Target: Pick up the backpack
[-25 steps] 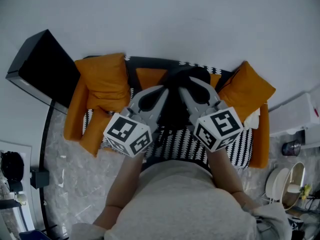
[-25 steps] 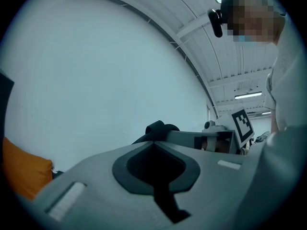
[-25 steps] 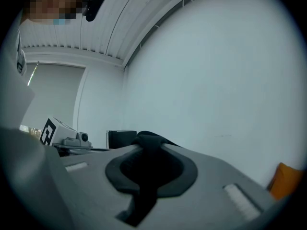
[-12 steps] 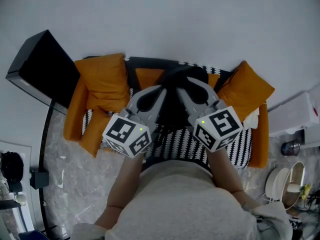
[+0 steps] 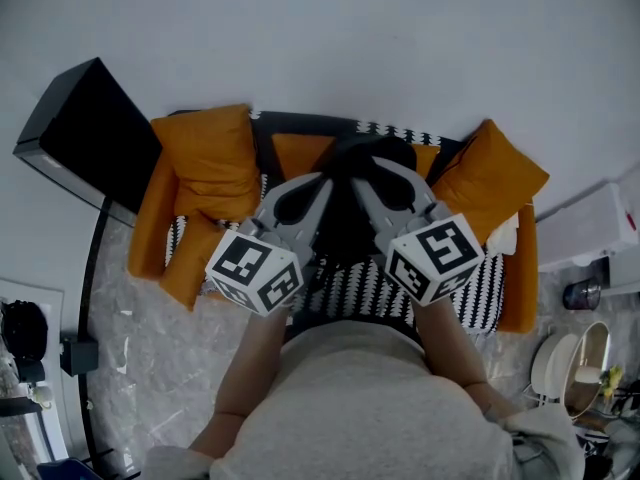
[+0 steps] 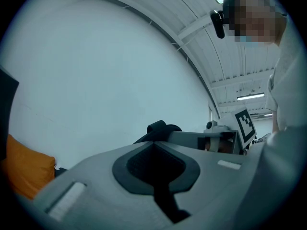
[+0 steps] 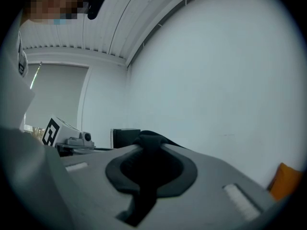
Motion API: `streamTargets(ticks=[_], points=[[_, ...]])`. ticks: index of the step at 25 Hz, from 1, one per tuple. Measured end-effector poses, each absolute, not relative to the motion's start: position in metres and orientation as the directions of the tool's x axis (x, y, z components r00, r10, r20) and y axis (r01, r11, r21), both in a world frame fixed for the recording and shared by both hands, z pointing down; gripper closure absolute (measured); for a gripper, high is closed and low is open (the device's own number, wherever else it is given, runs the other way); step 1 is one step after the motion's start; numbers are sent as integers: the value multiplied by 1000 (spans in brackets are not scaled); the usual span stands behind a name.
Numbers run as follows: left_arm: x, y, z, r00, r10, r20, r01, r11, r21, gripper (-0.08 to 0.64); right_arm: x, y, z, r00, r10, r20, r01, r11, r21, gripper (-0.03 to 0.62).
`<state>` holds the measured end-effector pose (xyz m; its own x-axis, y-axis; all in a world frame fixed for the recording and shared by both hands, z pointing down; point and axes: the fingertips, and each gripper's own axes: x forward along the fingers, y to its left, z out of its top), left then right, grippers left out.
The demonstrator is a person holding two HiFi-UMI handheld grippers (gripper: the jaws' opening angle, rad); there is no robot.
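Note:
The black backpack (image 5: 349,213) hangs between my two grippers in the head view, above the sofa seat. My left gripper (image 5: 318,185) is shut on its left side and my right gripper (image 5: 366,173) on its right side, both pointing level toward the white wall. In the left gripper view the jaws (image 6: 154,145) are closed, with a black strap (image 6: 162,127) sticking out past the tips. Black fabric (image 7: 149,139) likewise emerges from the closed jaws of the right gripper (image 7: 144,151). Most of the bag is hidden behind the grippers.
An orange sofa with loose cushions (image 5: 205,158) (image 5: 492,181) and a black-and-white patterned throw (image 5: 372,290) stands against the white wall. A black box (image 5: 85,133) sits at its left, and white appliances (image 5: 600,230) at the right. The person's body fills the lower view.

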<state>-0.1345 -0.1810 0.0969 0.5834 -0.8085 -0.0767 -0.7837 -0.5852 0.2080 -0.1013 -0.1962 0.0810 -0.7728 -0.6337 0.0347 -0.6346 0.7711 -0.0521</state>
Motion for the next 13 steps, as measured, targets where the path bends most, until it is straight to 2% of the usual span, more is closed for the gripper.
streamTargets(ticks=[13], points=[[-138, -168, 97, 576, -813, -80, -788, -579, 210, 554, -106, -180, 81, -778, -627, 42, -628, 777, -46, 563]])
